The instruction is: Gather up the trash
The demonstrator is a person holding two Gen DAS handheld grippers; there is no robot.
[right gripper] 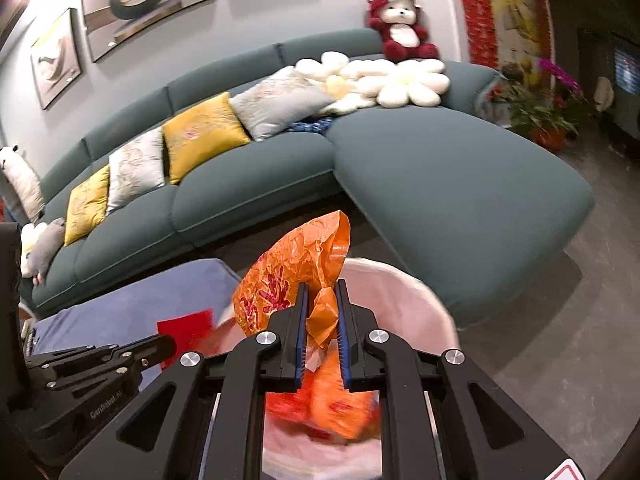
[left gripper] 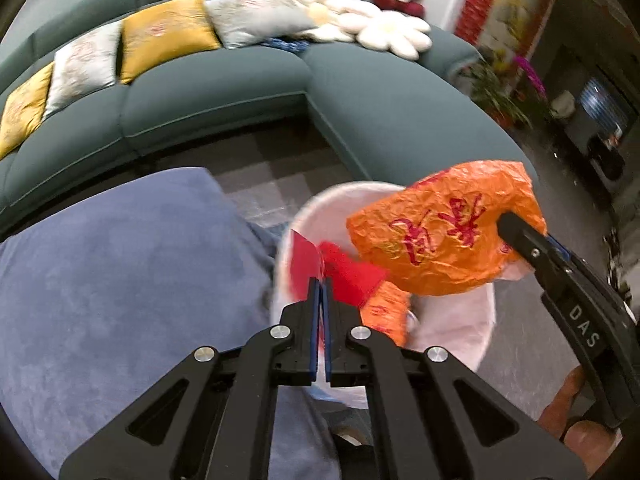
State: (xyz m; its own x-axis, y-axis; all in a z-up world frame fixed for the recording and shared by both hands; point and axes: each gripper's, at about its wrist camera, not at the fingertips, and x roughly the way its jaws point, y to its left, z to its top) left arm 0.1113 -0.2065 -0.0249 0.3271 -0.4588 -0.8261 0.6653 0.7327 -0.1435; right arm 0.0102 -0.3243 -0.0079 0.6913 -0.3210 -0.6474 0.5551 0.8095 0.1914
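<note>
Orange plastic bag [right gripper: 296, 276] over white-lined bin [right gripper: 404, 292], your right gripper [right gripper: 322, 312] fingers clamped on its crumpled edge; left gripper [left gripper: 320, 300] pinching red paper [left gripper: 308, 256] above rim; release off-centre and light trash drifts outside bin.

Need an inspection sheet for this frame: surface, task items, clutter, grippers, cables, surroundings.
Surface: blue velvety cushion beside white-lined bin.
Job's things: crumpled orange plastic bag and red paper piece held over the bin; more orange trash inside.
Clutter: nothing seen.
Grippers: left gripper shut on the red paper; right gripper shut on the orange bag.
Cables: nothing seen.
Surroundings: teal sectional sofa, yellow and grey pillows, white flower cushions, red teddy bear, wall art.
</note>
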